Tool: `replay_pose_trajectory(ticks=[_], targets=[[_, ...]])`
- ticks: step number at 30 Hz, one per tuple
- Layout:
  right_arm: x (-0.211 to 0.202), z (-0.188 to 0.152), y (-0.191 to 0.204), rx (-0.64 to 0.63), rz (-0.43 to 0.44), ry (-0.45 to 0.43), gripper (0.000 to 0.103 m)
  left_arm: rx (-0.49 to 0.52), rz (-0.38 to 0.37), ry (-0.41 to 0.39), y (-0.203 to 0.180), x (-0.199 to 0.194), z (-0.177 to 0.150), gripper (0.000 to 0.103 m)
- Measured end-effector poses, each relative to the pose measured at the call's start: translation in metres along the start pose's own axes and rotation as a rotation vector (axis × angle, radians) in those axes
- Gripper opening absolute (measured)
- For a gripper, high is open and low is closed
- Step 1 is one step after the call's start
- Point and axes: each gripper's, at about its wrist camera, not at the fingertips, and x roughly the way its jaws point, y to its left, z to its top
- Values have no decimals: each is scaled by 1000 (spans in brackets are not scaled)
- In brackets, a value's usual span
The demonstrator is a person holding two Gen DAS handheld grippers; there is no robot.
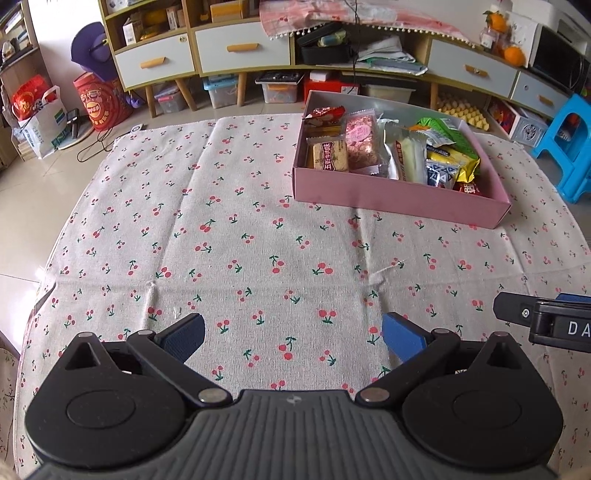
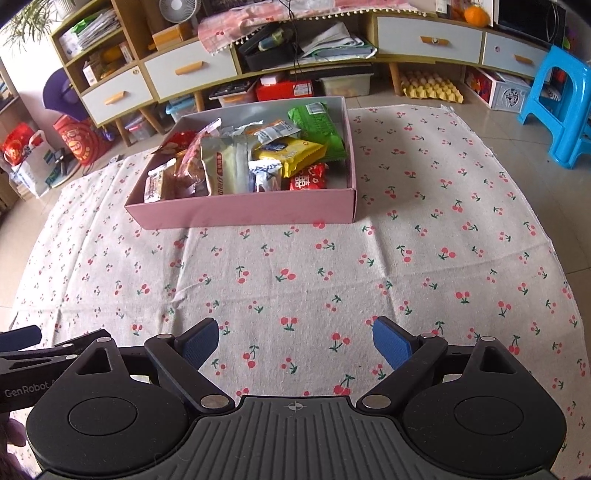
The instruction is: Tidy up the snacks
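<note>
A pink box (image 1: 399, 197) (image 2: 243, 208) sits on the cherry-print cloth (image 1: 240, 236) (image 2: 424, 236), toward the table's far side. It holds several wrapped snacks: a green packet (image 2: 317, 125), a yellow packet (image 2: 291, 153), a red packet (image 2: 308, 177), a pink-labelled clear packet (image 1: 360, 142) and a brown biscuit pack (image 1: 330, 157). My left gripper (image 1: 293, 334) hangs open over bare cloth near the front, nothing between its blue pads. My right gripper (image 2: 295, 341) is open too, also over bare cloth, well short of the box. Each gripper's edge shows in the other's view.
Behind the table stands a long low cabinet with white drawers (image 1: 240, 51) (image 2: 428, 35), with storage bins and an egg tray (image 2: 430, 88) on the floor under it. A blue plastic stool (image 1: 570, 147) (image 2: 557, 103) stands at the right. Bags (image 1: 37, 110) sit at the left.
</note>
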Motion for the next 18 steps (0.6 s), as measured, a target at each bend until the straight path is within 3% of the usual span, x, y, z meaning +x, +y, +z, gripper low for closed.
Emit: replay_pose_trajectory(ticks=[18], targets=[[-2,2,-1,5,-5,-24,93,-17,-1,-24,2,-4,2,102]])
